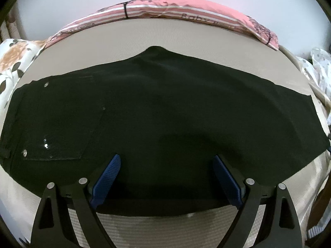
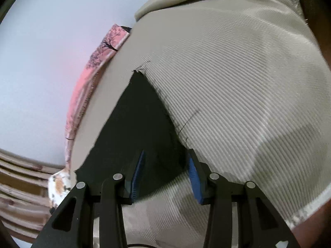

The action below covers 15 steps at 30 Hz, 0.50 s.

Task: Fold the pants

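Note:
Black pants (image 1: 155,113) lie flat across a beige woven bed mat (image 1: 165,33). The waist, with rivets and a back pocket (image 1: 55,140), is at the left and the leg end at the right. My left gripper (image 1: 166,156) hangs open and wide over the pants' near edge, with nothing between its blue pads (image 1: 107,177). In the right wrist view the frayed leg end of the pants (image 2: 140,119) narrows to a point on the mat (image 2: 238,82). My right gripper (image 2: 166,151) stands partly open over the leg's right edge, with nothing pinched.
A pink striped pillow (image 1: 186,8) lies along the far edge of the bed against a pale wall, and it shows as the pillow (image 2: 99,62) in the right wrist view. A floral cloth (image 1: 14,57) sits at the left and a dotted cloth (image 1: 318,70) at the right.

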Each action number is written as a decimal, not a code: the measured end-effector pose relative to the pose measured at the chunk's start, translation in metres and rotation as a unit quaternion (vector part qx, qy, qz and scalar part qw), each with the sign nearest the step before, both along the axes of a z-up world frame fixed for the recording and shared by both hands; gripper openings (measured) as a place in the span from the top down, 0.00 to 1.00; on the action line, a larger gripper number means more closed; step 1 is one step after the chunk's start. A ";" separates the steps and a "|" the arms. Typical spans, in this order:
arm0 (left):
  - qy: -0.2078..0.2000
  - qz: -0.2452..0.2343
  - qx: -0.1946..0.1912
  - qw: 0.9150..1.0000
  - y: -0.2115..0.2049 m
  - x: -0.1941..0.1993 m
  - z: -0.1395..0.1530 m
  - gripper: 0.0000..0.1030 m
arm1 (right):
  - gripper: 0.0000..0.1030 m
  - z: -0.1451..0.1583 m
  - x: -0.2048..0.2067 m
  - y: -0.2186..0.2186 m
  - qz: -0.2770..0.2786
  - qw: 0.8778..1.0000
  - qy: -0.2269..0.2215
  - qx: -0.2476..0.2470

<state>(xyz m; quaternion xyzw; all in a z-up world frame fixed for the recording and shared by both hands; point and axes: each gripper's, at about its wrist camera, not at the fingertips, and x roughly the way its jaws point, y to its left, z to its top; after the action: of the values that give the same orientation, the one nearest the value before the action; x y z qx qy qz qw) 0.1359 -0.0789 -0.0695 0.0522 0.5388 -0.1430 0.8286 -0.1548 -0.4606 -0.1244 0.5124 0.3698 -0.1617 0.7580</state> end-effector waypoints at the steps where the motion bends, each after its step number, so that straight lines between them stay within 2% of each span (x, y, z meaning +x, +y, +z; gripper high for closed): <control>1: 0.002 -0.002 -0.001 1.000 -0.002 0.000 0.000 0.12 | 0.62 -0.002 0.003 -0.004 0.000 1.000 -0.011 0.005; 8: 0.005 -0.018 -0.003 1.000 -0.014 0.001 0.005 0.12 | 0.69 -0.006 0.025 -0.013 0.030 0.999 -0.031 0.013; 12: 0.008 -0.024 -0.001 1.000 -0.023 0.004 0.004 0.12 | 0.86 -0.012 0.038 -0.012 0.046 0.998 -0.024 0.017; 15: 0.005 -0.031 0.007 0.999 -0.027 0.006 0.000 0.12 | 0.89 -0.008 0.043 -0.008 0.044 0.999 -0.021 0.013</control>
<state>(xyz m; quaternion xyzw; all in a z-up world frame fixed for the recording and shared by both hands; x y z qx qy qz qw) 0.1420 -0.1060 -0.0693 0.0742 0.5419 -0.1650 0.8207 -0.1113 -0.4683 -0.1323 0.5086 0.3777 -0.1124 0.7655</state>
